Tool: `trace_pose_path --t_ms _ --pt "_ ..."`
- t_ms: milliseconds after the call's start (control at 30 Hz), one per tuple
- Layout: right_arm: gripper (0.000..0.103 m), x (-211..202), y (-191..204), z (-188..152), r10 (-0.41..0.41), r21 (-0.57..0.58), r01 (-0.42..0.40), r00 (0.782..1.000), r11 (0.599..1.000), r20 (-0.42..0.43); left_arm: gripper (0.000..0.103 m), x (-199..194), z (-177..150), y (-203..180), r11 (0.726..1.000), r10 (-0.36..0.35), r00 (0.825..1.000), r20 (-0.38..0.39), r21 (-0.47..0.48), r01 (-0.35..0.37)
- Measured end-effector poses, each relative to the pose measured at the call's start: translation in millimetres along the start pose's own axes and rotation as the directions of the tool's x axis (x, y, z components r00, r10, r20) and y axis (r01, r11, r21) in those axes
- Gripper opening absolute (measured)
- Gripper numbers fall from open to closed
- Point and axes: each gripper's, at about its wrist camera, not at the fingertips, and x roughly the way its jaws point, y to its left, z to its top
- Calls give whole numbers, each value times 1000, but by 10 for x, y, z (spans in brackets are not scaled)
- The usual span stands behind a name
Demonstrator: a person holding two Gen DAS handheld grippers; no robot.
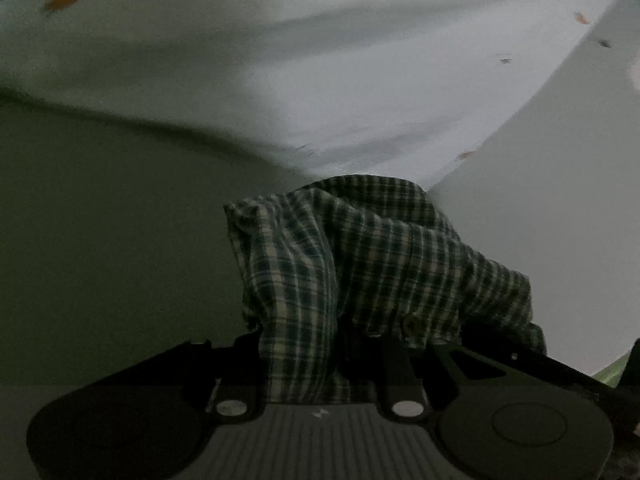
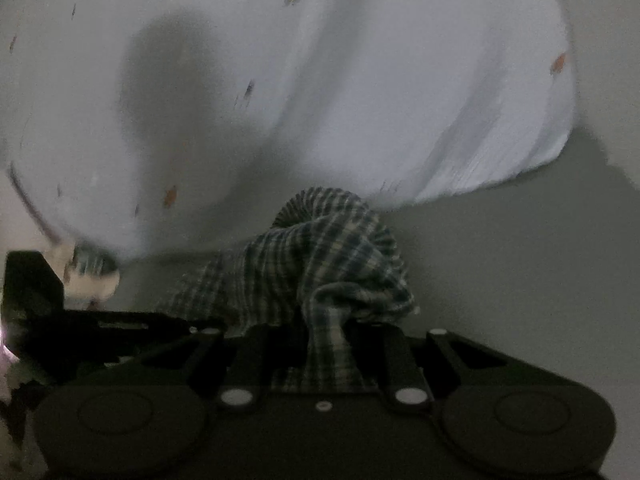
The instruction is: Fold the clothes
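A green and cream plaid shirt (image 1: 360, 264) bunches up over my left gripper (image 1: 320, 344), which is shut on a fold of it; a brown button shows near the right finger. In the right wrist view another part of the plaid shirt (image 2: 328, 264) is heaped over my right gripper (image 2: 326, 332), also shut on the cloth. The fingertips of both grippers are hidden under the fabric. Both views are dim and blurred.
A white sheet (image 1: 320, 80) with small orange and dark prints lies behind the shirt, and the same sheet (image 2: 320, 80) fills the right wrist view's top. Grey surface (image 2: 520, 260) lies to the right. The other black gripper (image 2: 48, 292) shows at the left edge.
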Motion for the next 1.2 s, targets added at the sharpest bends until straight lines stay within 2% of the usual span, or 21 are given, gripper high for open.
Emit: trace_pose_path --t_ms 133,200,333,500,600,700,767,800,867,900,967,1000,1033,1067,1100,1200 --pt "16 -264 -264 293 -55 31 52 992 998 116 21 211 269 -395 995 -99 994 43 9 99" --pt "16 -360 -458 432 -90 29 86 982 996 168 21 433 418 -661 990 -135 990 46 51 132" --pt "16 -444 -979 672 -114 94 93 963 991 244 21 972 707 -1262 979 -134 990 54 161 124" --pt "16 -303 -1764 1010 -173 239 110 949 965 262 20 1878 1096 -1936 965 -98 995 7 246 93" --pt "16 -189 -2321 1107 -196 393 68 935 917 295 20 2525 1321 -2304 946 -75 996 -42 313 84" --pt "16 21 -2874 1096 -227 519 48 931 853 286 20 3247 1392 -2613 919 -17 994 -107 390 58" --pt "17 191 -3217 1088 -290 574 109 928 812 234 20 3805 1308 -2836 877 39 993 -114 479 21" --pt "19 277 -3382 1086 -326 594 149 924 790 201 24 4084 1266 -2948 853 67 991 -116 522 3" --pt "28 439 -3682 1049 -425 595 269 895 757 136 35 4642 1182 -3171 796 123 986 -115 604 -29" --pt "37 530 -3822 1014 -488 584 349 868 733 93 44 4921 1140 -3283 764 151 982 -112 643 -44" --pt "40 708 -4071 947 -592 529 502 806 684 1 49 5354 1012 -3410 681 216 974 -73 726 -97" --pt "41 756 -4144 927 -624 489 554 781 674 -24 51 5512 945 -3435 640 241 969 -48 759 -122" --pt "45 800 -4212 909 -654 447 601 755 662 -46 53 5607 907 -3430 621 242 970 -37 774 -125" --pt "49 807 -4212 916 -675 403 631 737 663 -42 61 5677 869 -3411 607 240 970 -27 785 -128" --pt "54 809 -4205 926 -694 358 657 719 664 -33 67 5679 837 -3350 606 234 972 -21 785 -128" --pt "51 789 -4056 936 -739 226 710 669 667 80 72 5713 785 -3090 611 254 967 37 768 -190"
